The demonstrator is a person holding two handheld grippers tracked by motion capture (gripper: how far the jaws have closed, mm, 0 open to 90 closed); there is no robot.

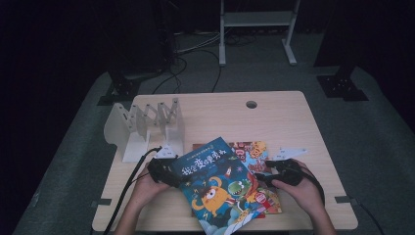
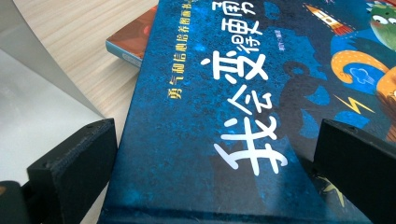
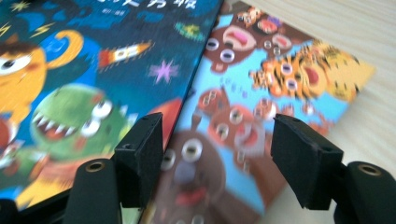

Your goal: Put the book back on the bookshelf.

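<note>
The blue picture book [image 1: 222,188] lies at the near edge of the table [image 1: 274,112], on top of a second, animal-covered book [image 1: 250,152] that sticks out past its far right side. The left gripper [image 1: 169,175] straddles the blue book's spine corner, jaws wide and not pressing. The right gripper [image 1: 274,177] hovers over the lower book, jaws part open and empty. The blue book looks thin, stiff and glossy, likely slippery; a pinch at the spine edge seems safest. A white rack [image 1: 147,125] stands beyond.
</note>
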